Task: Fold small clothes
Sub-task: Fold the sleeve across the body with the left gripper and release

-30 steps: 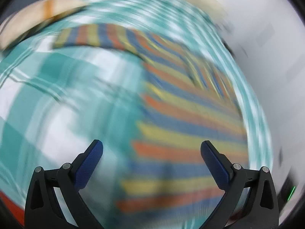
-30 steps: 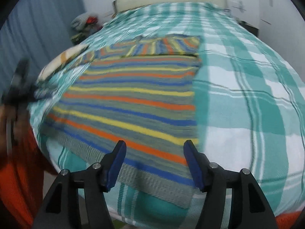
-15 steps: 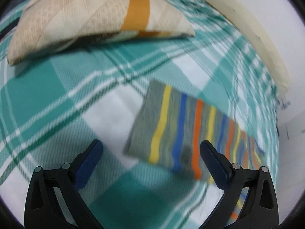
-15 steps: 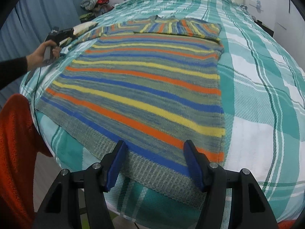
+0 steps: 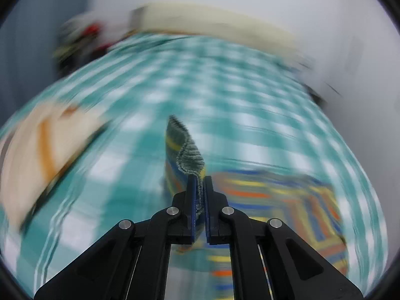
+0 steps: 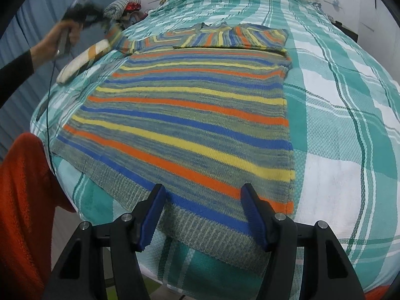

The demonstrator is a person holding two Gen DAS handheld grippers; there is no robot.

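Left gripper (image 5: pixel 199 187) clamped on sweater (image 6: pixel 190 115) cuff (image 5: pixel 186 150); right gripper (image 6: pixel 202 215) wide, empty, hem at 12 o'clock. Soft, floppy knit — grab edges/corners.

Striped sweater on a checked bedspread

The sweater (image 6: pixel 195 115) shows orange, yellow and blue stripes on mottled grey-green; the bedspread (image 6: pixel 345 135) is teal-and-white plaid; upper left, a cream pillow (image 6: pixel 82 62) has an orange band; lower left, orange-red fabric (image 6: pixel 22 200).

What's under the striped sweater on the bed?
The striped sweater lies spread on a teal and white checked blanket, which shows all around it. What lies beneath the blanket is covered. The sweater's left sleeve cuff is lifted, pinched in the left gripper.
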